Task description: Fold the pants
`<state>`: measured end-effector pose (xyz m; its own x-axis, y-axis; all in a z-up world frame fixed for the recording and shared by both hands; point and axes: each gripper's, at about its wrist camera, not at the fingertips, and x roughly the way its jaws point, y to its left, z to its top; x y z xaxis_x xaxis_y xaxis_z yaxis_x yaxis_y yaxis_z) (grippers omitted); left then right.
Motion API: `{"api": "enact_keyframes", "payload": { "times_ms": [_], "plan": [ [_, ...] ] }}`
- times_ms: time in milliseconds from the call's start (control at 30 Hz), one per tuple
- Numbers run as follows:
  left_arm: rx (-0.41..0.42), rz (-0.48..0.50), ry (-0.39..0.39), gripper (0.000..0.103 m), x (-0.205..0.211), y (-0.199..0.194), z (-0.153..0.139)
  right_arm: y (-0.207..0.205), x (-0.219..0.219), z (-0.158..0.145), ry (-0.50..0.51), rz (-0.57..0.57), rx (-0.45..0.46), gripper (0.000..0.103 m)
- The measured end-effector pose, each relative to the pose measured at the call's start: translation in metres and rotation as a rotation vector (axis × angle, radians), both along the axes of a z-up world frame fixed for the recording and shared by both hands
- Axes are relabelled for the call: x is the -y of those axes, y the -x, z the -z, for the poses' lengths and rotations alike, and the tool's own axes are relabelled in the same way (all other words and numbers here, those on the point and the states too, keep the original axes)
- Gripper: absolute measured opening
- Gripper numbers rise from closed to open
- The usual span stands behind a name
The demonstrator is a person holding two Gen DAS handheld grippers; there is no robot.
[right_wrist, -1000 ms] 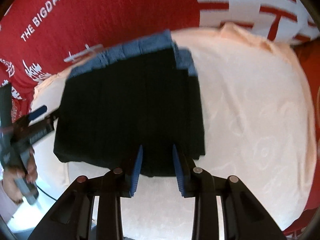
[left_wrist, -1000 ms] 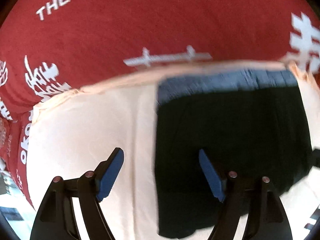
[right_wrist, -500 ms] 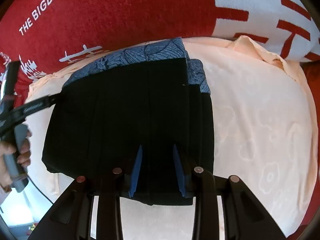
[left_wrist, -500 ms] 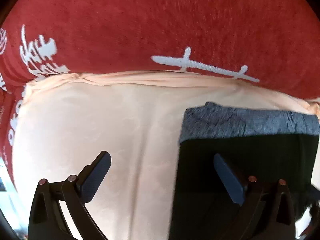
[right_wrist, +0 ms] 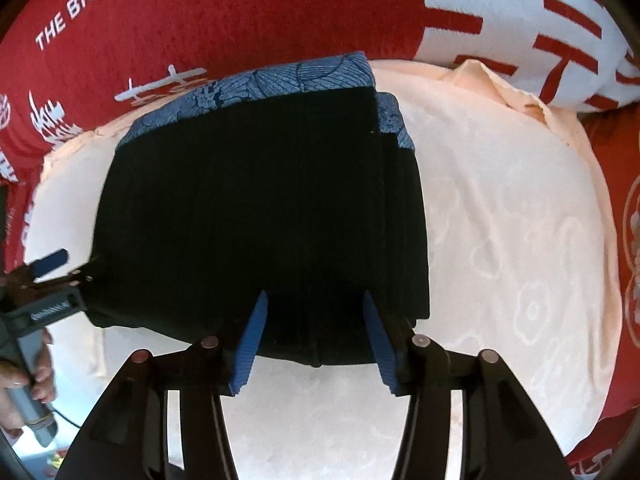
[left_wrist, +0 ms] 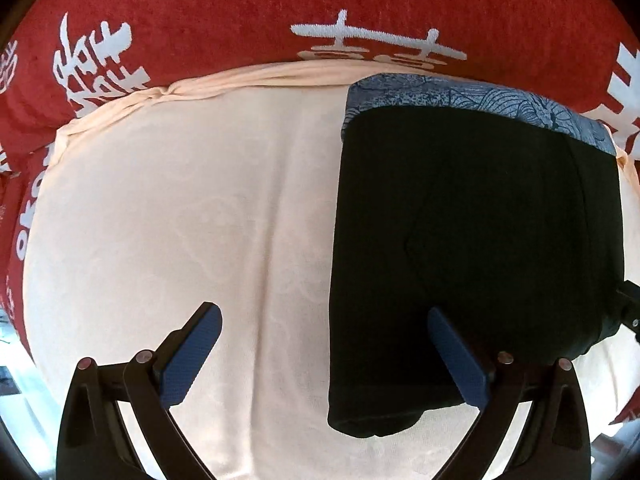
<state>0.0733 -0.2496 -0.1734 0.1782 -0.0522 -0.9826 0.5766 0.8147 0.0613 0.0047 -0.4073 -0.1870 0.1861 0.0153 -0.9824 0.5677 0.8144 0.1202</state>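
The black pants [left_wrist: 472, 248] lie folded into a flat rectangle on the cream sheet [left_wrist: 180, 200], with the blue patterned waistband [left_wrist: 460, 98] at the far edge. My left gripper [left_wrist: 322, 320] hovers open and wide over the pants' left edge, holding nothing. In the right wrist view the pants [right_wrist: 260, 208] fill the middle and the waistband [right_wrist: 256, 84] runs along the back. My right gripper [right_wrist: 314, 304] stands open, its blue pads either side of the pants' near edge without pinching it. The left gripper [right_wrist: 68, 270] shows at the pants' left corner, held by a hand [right_wrist: 36, 376].
A red blanket [left_wrist: 280, 0] with white lettering rises behind the sheet. A white and red pillow [right_wrist: 540, 32] sits at the back right. Bare cream sheet [right_wrist: 520, 260] spreads to the right of the pants and to their left.
My right gripper's jaws have spread apart and let go of the pants' near edge. The left gripper stayed open and drew back a little, so the pants show whole.
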Motion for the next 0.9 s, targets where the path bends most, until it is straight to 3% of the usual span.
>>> {"api": "enact_keyframes", "payload": {
  "times_ms": [233, 900],
  "plan": [
    [-0.012, 0.039, -0.009, 0.103, 0.005, 0.008, -0.008, 0.001, 0.002, 0.003, 0.005, 0.065, -0.031, 0.067],
    [-0.034, 0.088, 0.008, 0.103, -0.002, -0.006, 0.003, -0.012, -0.010, 0.010, 0.078, 0.148, -0.085, 0.069]
  ]
}}
